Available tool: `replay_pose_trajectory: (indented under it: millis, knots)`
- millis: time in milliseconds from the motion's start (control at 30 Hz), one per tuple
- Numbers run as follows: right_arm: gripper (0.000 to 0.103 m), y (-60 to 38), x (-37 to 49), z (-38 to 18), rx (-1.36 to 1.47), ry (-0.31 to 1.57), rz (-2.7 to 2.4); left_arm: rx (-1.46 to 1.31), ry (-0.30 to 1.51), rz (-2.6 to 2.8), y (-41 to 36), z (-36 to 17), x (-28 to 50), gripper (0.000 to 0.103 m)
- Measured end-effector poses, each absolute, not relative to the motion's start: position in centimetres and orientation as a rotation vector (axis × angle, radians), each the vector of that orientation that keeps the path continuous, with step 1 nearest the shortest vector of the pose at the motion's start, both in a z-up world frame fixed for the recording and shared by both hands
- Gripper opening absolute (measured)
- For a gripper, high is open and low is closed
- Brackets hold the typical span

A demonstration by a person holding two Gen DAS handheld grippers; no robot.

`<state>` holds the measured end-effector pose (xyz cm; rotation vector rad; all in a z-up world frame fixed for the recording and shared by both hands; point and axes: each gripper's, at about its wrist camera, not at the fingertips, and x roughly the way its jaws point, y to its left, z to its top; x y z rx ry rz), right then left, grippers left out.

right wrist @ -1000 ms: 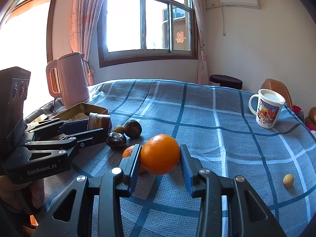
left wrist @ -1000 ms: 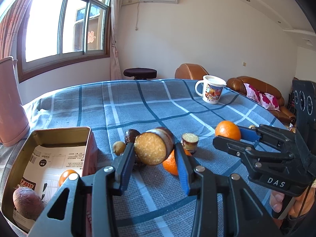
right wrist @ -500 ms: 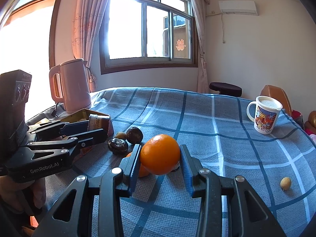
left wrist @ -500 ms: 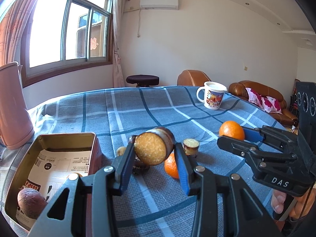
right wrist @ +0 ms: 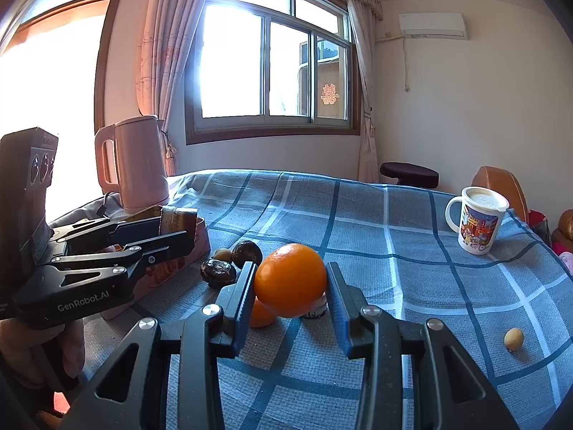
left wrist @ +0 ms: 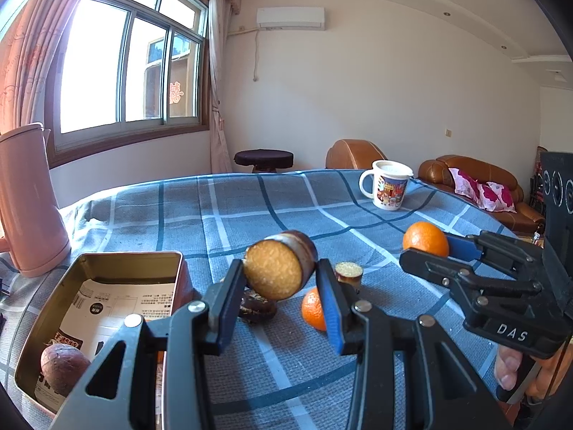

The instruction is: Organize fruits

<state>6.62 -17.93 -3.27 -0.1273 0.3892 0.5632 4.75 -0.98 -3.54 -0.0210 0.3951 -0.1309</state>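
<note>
Blue-checked cloth covers the table (left wrist: 250, 215). The left gripper (left wrist: 281, 288) has its fingers pinching a cut brown chunk (left wrist: 279, 268) with a yellow, grainy face, held above the cloth just right of the tin (left wrist: 107, 261). In the tin lie printed paper and a dark purple fruit (left wrist: 62, 369). The right gripper (right wrist: 290, 286) has its fingers clamped on an orange (right wrist: 290, 279), lifted over the cloth. Below it on the cloth sit a second orange (left wrist: 313, 310), a small cut piece (left wrist: 348, 272), two dark fruits (right wrist: 218, 272) and a small yellowish one (right wrist: 222, 253). Another small yellow fruit (right wrist: 514, 338) lies well apart to the right. A mug (right wrist: 478, 220) stands at the far right, a pink kettle (right wrist: 138, 163) behind the tin.
</note>
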Motion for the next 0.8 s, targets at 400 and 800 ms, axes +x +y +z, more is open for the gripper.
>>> replay_pose_trajectory:
  millis: [400, 800]
  knots:
    - [0.04, -18.1, 5.7, -2.9, -0.131, 0.33, 0.571, -0.013, 0.352, -0.118, -0.9, -3.3, 3.9, 0.042]
    - [0.04, -18.5, 5.1, -2.7, -0.125, 0.292, 0.576, -0.014, 0.294, -0.098, -0.8, -2.9, 2.9, 0.042]
